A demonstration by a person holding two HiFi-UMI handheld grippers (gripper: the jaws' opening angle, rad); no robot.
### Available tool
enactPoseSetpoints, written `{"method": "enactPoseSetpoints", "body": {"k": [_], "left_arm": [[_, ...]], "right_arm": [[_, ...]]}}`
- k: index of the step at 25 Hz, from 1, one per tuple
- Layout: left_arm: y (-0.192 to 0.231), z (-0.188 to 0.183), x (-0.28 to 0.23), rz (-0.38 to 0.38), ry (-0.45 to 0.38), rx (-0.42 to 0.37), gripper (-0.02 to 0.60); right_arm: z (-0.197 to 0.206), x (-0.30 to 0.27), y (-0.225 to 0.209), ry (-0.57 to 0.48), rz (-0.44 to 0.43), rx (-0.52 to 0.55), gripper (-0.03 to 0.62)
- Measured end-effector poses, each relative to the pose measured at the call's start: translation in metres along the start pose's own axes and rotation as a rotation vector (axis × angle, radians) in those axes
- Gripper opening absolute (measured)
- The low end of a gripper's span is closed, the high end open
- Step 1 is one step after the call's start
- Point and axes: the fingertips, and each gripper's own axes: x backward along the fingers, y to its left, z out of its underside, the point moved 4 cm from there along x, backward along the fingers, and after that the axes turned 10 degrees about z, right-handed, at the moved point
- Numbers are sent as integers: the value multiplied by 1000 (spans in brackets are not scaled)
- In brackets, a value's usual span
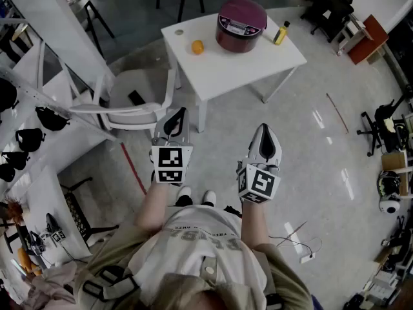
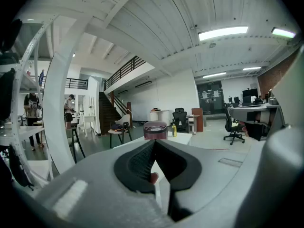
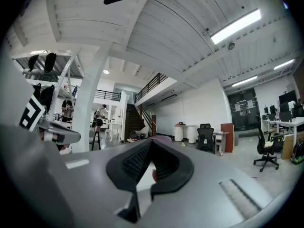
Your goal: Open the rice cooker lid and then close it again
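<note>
head view: my left gripper (image 1: 174, 123) and right gripper (image 1: 265, 141) sit at lower centre, jaws together, holding nothing. the round maroon rice cooker with a dark control panel (image 1: 241, 24) stands, lid down, at upper centre on the square white table (image 1: 232, 70), well apart from both tools.

left gripper view: jaws closed and empty; the cooker (image 2: 155, 129) is at mid-frame, just above the tips.

right gripper view: jaws closed and empty; only the cooker's top (image 3: 161, 138) shows over them.

judgement: the shell looks rigid and smooth, likely weighty and steady. the lid is probably hinged and best taken at its front edge, by the panel.
</note>
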Motion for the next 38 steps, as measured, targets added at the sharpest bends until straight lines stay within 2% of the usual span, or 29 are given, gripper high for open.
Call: {"method": "enactPoseSetpoints", "body": {"k": [19, 25, 26, 28, 30, 34, 38], "left_arm": [[-10, -6, -17, 12, 4, -8, 11], [-16, -15, -34, 23, 2, -19, 15], [-17, -16, -36, 26, 6, -26, 59], [-20, -19, -41, 36, 19, -51, 186], [-23, -21, -47, 46, 34, -96, 280], [-29, -16, -56, 60, 80, -161, 355], [-35, -11, -62, 62, 127, -199, 368]], "right_arm": [[-1, -10, -10, -9, -25, -10, 0], [-2, -27, -30, -4, -51, -133, 2], [-2, -29, -34, -3, -55, -134, 12], [-2, -34, -39, 4, -81, -128, 153], [-1, -39, -43, 15, -108, -113, 243], [4, -45, -49, 29, -160, -86, 294], [7, -51, -55, 34, -182, -94, 314]]}}
